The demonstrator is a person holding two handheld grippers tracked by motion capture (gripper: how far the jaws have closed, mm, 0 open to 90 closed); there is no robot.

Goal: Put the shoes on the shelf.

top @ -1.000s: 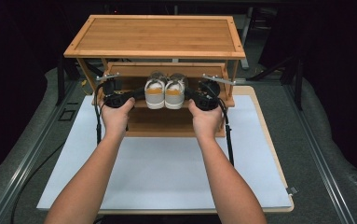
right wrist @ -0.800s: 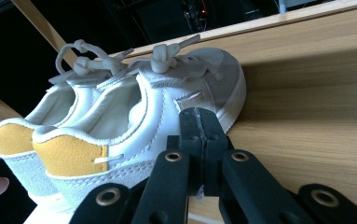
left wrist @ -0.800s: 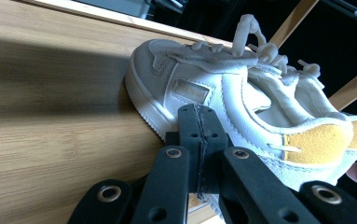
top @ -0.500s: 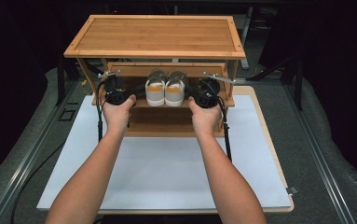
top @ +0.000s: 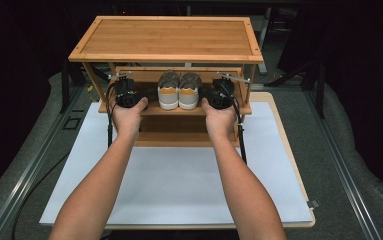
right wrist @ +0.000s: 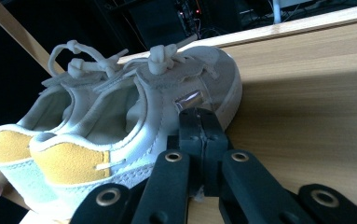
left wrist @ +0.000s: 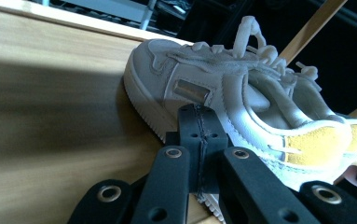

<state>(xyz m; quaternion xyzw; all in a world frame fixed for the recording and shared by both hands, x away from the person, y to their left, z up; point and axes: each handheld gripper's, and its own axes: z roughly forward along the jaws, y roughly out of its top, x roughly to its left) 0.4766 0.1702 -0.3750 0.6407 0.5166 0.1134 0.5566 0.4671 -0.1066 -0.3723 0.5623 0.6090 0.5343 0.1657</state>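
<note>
1. Two hand-held grippers flank a pair of sneakers on the middle shelf of a bamboo shoe rack. The left gripper point(top: 127, 93) has its jaws pressed together with nothing between them; in the left gripper view the joined tips point(left wrist: 197, 122) lie against the outer side of the left sneaker point(left wrist: 223, 93), just below its small metal tag.
2. The right gripper point(top: 221, 93) mirrors it: jaws pressed together, holding nothing, the tips point(right wrist: 199, 125) meeting the outer side of the right sneaker point(right wrist: 167, 112) under the matching tag.
3. The person's left hand point(top: 127, 116) and right hand point(top: 220, 118) grip the gripper bodies from behind; both forearms enter from the bottom of the high view. A black cable trails down from each gripper.
4. The sneakers point(top: 179, 91) are pale grey-white with yellow heel patches and knotted laces. They stand side by side, touching, heels toward the person, in the centre of the middle shelf point(top: 154, 109).
5. The shoe rack point(top: 169, 37) has a wide slatted top board above the shoes and a lower shelf beneath them.
6. The rack stands at the far end of a white table surface point(top: 179, 185) with a wooden edge along its right side.
7. Grey floor with metal rails borders the table on both sides; the room beyond is dark.
</note>
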